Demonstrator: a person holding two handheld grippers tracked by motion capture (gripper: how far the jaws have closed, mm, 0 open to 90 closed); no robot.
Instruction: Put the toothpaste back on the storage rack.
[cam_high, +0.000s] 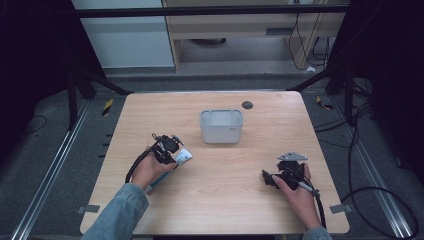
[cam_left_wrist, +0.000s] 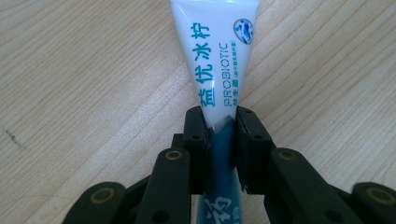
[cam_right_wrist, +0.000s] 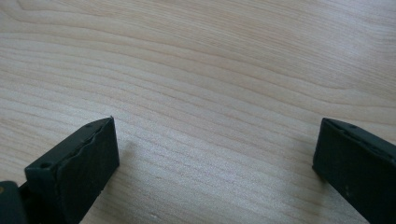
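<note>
Left gripper (cam_left_wrist: 219, 126) clamped on a toothpaste tube (cam_left_wrist: 217, 56); right gripper (cam_right_wrist: 215, 158) spread wide over bare desk (cam_right_wrist: 210, 70).

Seen from the left gripper view, the two black jaws pinch the tube across its width where the white body meets a teal part, and the tube's long axis runs straight along the jaws, its white broad end pointing away from the camera with teal lettering and the word PROBIOTIC along it. From the high view, the left gripper (cam_high: 167, 147) sits at the desk's left front part, the tube (cam_high: 182, 156) lying low over the wood with its white end aimed right and slightly away from the person. A grey tub (cam_high: 221, 126) stands near the desk's middle, well apart from the right gripper (cam_high: 270, 179) at the right front.
</note>
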